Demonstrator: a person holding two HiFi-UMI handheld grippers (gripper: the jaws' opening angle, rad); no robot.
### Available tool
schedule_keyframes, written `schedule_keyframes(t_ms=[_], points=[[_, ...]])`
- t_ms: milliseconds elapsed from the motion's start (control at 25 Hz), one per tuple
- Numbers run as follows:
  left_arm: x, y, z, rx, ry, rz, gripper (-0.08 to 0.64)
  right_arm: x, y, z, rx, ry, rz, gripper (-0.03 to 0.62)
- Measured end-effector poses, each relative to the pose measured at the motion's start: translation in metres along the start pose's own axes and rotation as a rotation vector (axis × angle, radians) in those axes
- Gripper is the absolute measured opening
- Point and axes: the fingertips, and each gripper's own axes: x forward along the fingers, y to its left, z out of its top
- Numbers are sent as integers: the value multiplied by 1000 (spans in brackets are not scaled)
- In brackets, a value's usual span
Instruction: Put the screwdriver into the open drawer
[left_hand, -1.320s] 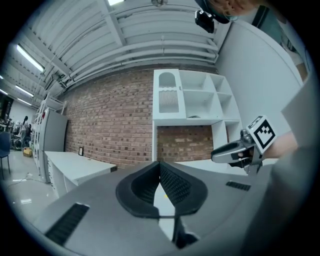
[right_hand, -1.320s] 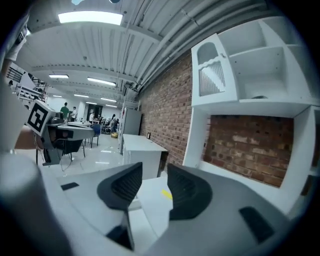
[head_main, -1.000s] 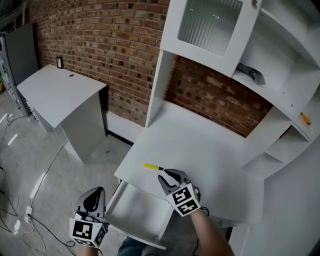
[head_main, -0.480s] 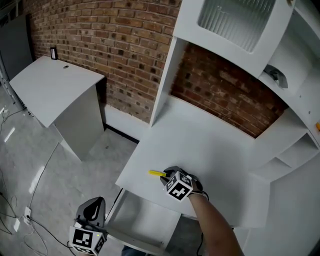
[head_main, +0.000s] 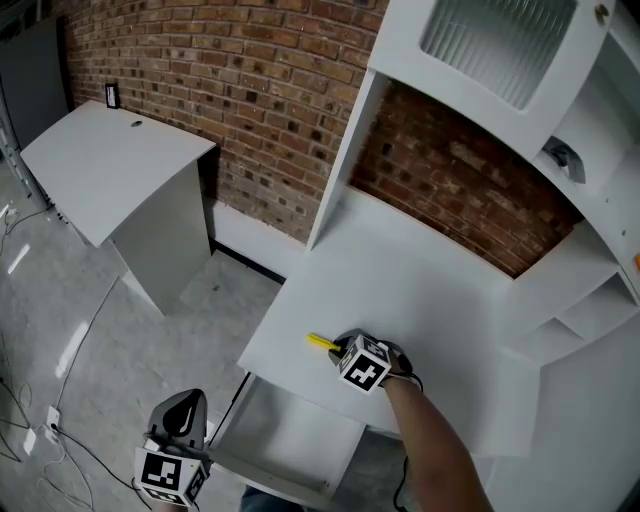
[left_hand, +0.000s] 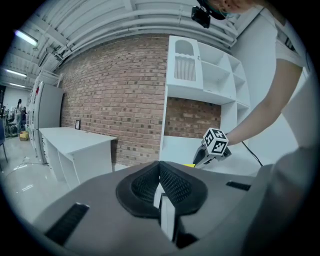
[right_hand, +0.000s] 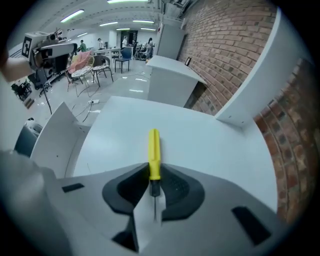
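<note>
The yellow-handled screwdriver (head_main: 321, 342) lies flat on the white desk top (head_main: 410, 280), near its front left edge. My right gripper (head_main: 341, 351) points steeply down at it. In the right gripper view the lower end of the screwdriver's (right_hand: 154, 150) handle and its dark shaft sit between the jaws of the right gripper (right_hand: 154, 186). The jaws are closing and the pads lie against the handle on both sides. The open drawer (head_main: 236, 400) juts out below the desk's front edge. My left gripper (head_main: 182, 410) hangs left of the drawer, shut and holding nothing, and its own view shows the left gripper (left_hand: 160, 188) the same.
A white hutch with shelves (head_main: 590, 200) rises at the back and right of the desk. A separate white side table (head_main: 110, 170) stands at the left against the brick wall (head_main: 250, 90). Cables lie on the grey floor (head_main: 60, 360).
My right gripper has tipped down over the screwdriver and its jaws have narrowed round the handle. My left gripper has sunk a little beside the drawer.
</note>
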Motion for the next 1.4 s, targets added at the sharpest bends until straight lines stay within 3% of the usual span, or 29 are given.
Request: schedule_keyframes(t_ms=[160, 400, 600, 800, 1040, 1400], points=[[-11, -2, 14, -12, -18, 17, 14, -28, -1, 9, 52, -54, -34, 78], [-33, -14, 35, 1, -76, 40, 14, -97, 4, 32, 52, -177, -121, 78], [-60, -31, 50, 4, -110, 61, 14, -160, 23, 39, 67, -280, -196, 78], [-80, -47, 50, 21, -140, 66, 14, -193, 57, 34, 76, -376, -218, 78], [-97, -53, 35, -2, -118, 87, 14, -171, 118, 21, 156, -423, -114, 79], [-95, -44, -10, -26, -31, 121, 14, -63, 192, 0, 165, -311, 88, 80]])
